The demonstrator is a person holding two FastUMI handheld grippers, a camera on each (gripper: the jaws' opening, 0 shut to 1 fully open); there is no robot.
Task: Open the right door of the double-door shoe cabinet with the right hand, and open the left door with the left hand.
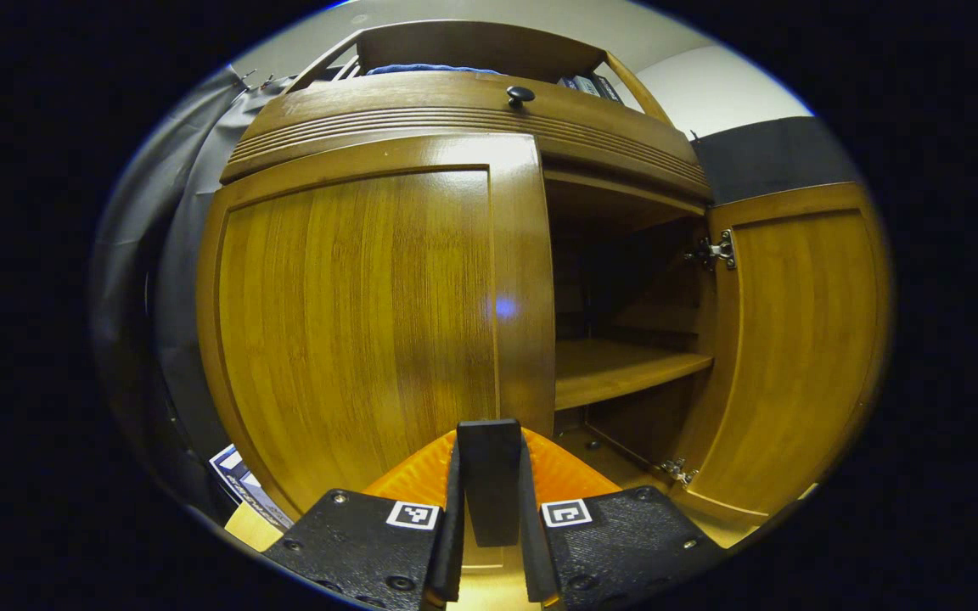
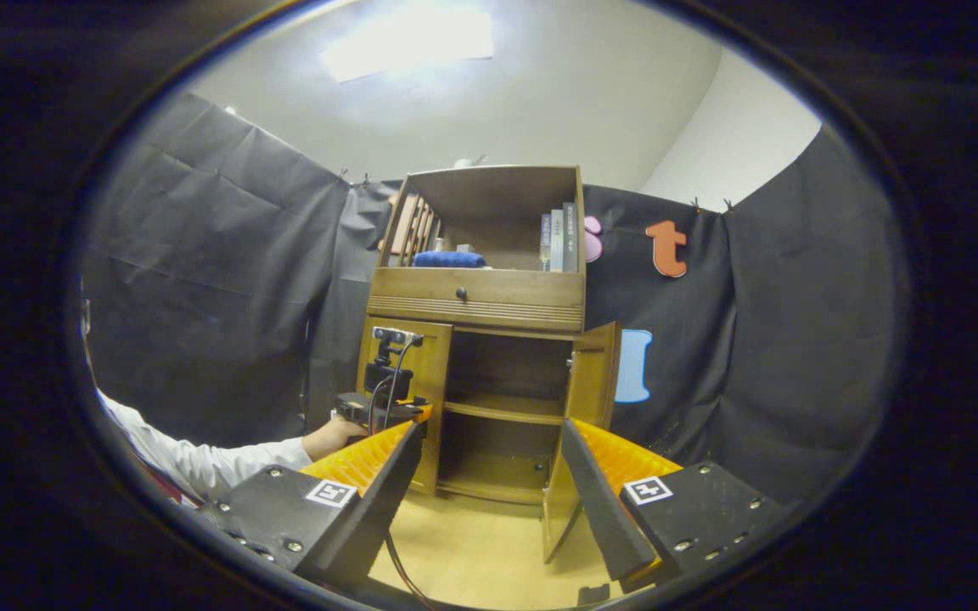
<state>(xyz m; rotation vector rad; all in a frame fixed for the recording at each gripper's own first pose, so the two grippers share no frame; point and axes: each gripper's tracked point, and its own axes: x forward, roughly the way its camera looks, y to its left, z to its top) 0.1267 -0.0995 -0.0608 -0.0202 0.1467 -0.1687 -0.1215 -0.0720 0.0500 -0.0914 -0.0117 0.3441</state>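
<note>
Up close, the left gripper point(image 1: 489, 509) has its fingers pressed on a dark upright piece at the closed left door's point(image 1: 362, 322) inner edge — presumably its handle. The right gripper point(image 2: 489, 501) hangs well back with jaws wide apart, holding nothing. Its view takes in the whole shoe cabinet point(image 2: 489, 339) against the booth wall, plus a sleeved hand point(image 2: 328, 437) at the left door. The right door point(image 2: 578, 424) stands swung open — bare shelves point(image 1: 625, 369) inside, glossy brown wood.

Shoe cabinet point(image 2: 476, 297) on pale wooden floor point(image 2: 480, 552).
</note>
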